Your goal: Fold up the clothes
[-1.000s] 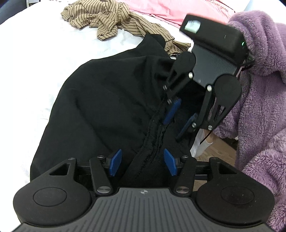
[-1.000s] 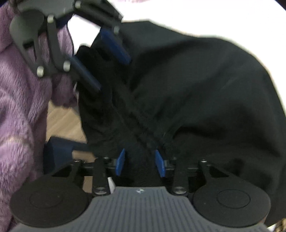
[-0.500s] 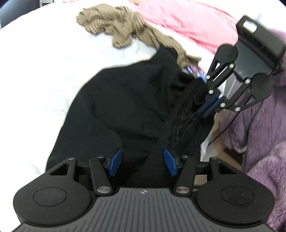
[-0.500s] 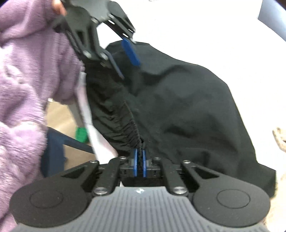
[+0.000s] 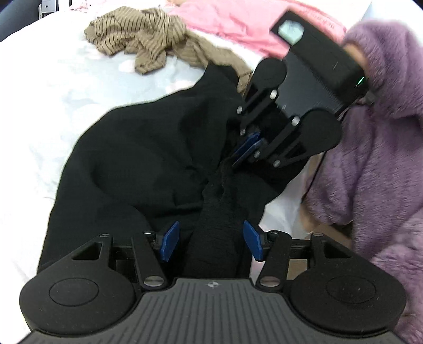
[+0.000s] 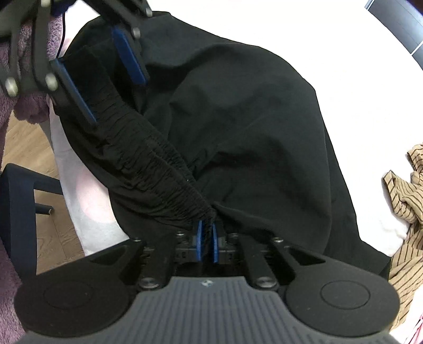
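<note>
— Where's the garment right now?

— The black garment (image 5: pixel 137 158) lies spread on my white bed (image 5: pixel 39 111), its gathered elastic waistband (image 6: pixel 148 156) lifted off the sheet and strung between my two tools at the edge nearest me.

— What is your right hand-held gripper (image 6: pixel 207 244) doing?

— Its blue pads (image 6: pixel 199 243) sit nearly together with one end of the waistband pinched between them, though the jaws are easing apart a little at this instant.

— And the left one?

— My left hand-held gripper (image 5: pixel 211 239) has its pads standing apart, the bunched waistband running up between them; neither pad presses on the cloth, so it isn't clamped.

— Anything else on the bed?

— A crumpled tan striped shirt (image 5: pixel 142 34) lies beyond the black garment, touching its far corner, and a pink garment (image 5: pixel 232 23) sits farther back. My fuzzy purple sleeve (image 5: pixel 383 148) is at the bedside.
</note>
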`<state>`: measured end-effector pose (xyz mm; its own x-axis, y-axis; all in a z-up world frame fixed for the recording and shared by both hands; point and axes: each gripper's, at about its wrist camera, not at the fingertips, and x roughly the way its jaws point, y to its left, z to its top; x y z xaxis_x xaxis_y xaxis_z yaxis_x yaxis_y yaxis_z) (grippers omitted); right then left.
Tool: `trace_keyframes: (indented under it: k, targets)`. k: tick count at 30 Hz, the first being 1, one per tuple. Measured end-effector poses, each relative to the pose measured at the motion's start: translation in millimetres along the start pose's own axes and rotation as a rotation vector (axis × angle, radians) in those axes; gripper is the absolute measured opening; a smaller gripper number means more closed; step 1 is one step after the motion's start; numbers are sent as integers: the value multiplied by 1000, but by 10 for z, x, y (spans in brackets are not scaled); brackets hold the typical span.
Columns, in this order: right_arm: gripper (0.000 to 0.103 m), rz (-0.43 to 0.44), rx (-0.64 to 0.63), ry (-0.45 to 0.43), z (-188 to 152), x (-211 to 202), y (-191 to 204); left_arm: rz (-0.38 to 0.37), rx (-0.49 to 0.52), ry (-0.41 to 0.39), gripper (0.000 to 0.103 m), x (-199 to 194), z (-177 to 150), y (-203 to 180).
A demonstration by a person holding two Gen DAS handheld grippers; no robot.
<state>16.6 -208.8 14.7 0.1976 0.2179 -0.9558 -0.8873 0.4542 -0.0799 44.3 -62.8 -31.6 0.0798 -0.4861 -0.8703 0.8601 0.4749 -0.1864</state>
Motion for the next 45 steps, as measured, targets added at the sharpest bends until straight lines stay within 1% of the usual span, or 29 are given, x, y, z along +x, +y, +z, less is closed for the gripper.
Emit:
trace_keyframes:
  k: [1, 3, 4, 5, 7, 9, 10, 12, 14, 15, 16, 17, 20, 25, 27, 29, 32, 33, 34, 37, 39, 40, 42, 43, 44, 45]
  targets:
    - [12, -4, 2, -6, -10, -7, -3, 18, -1, 22, 49, 52, 3, -5]
    - [22, -17, 9, -21, -38, -39, -12, 22, -12, 50, 45, 123, -12, 0]
    - [28, -23, 14, -29, -57, -57, -22, 25, -16, 57, 45, 137, -19, 5]
    - [32, -26, 21, -38, -77, -74, -33, 27, -17, 58, 45, 137, -32, 10]
    - [34, -6, 49, -46, -121, -84, -74, 21, -17, 58, 45, 118, -40, 22]
    - [40, 18, 86, -45, -156, -70, -135, 18, -15, 59, 45, 113, -36, 29]
    - [45, 32, 104, -39, -171, -58, -169, 18, -12, 60, 45, 110, -37, 27]
    - [44, 69, 134, -37, -194, -46, -220, 21, 0, 63, 45, 96, -44, 15]
    - [33, 107, 127, -31, -204, -69, -206, 23, 4, 62, 45, 89, -53, 5]
    - [31, 121, 117, -29, -207, -89, -186, 23, 2, 62, 45, 93, -47, 11]
    - [22, 130, 103, -27, -211, -117, -152, 23, 0, 61, 45, 98, -39, 20]
    - [16, 143, 86, -29, -218, -151, -110, 23, -2, 61, 45, 103, -31, 29]
    - [15, 148, 40, -36, -255, -296, 40, 31, 9, 59, 45, 98, -27, 24]
    - [15, 159, -17, -52, -424, -564, 306, 33, 65, 61, 46, 72, -41, -81]
    - [16, 153, -39, -45, -409, -601, 456, 26, 92, 73, 46, 90, -39, -132]
    - [17, 136, -47, -39, -424, -576, 498, 19, 126, 92, 45, 100, -46, -188]
    - [19, 120, -39, -43, -469, -559, 442, -6, 185, 105, 35, 93, -77, -291]
    - [19, 113, -30, -49, -495, -568, 431, -12, 202, 112, 29, 94, -87, -323]
    - [20, 106, -23, -59, -519, -570, 407, -19, 210, 119, 26, 106, -97, -337]
    - [21, 110, -5, -70, -579, -508, 330, -45, 223, 143, 22, 138, -123, -369]
    - [21, 126, -12, -70, -590, -486, 314, -53, 231, 152, 21, 150, -136, -397]
    - [24, 131, -21, -74, -568, -446, 289, -54, 235, 155, 21, 147, -142, -408]
    - [26, 133, -26, -90, -518, -408, 258, -49, 232, 157, 21, 146, -149, -414]
    - [28, 131, -26, -100, -492, -404, 248, -46, 230, 159, 21, 146, -153, -416]
    - [34, 129, -25, -107, -469, -397, 238, -43, 228, 160, 21, 146, -156, -418]
    - [37, 124, -20, -101, -461, -382, 232, -40, 227, 161, 21, 145, -160, -420]
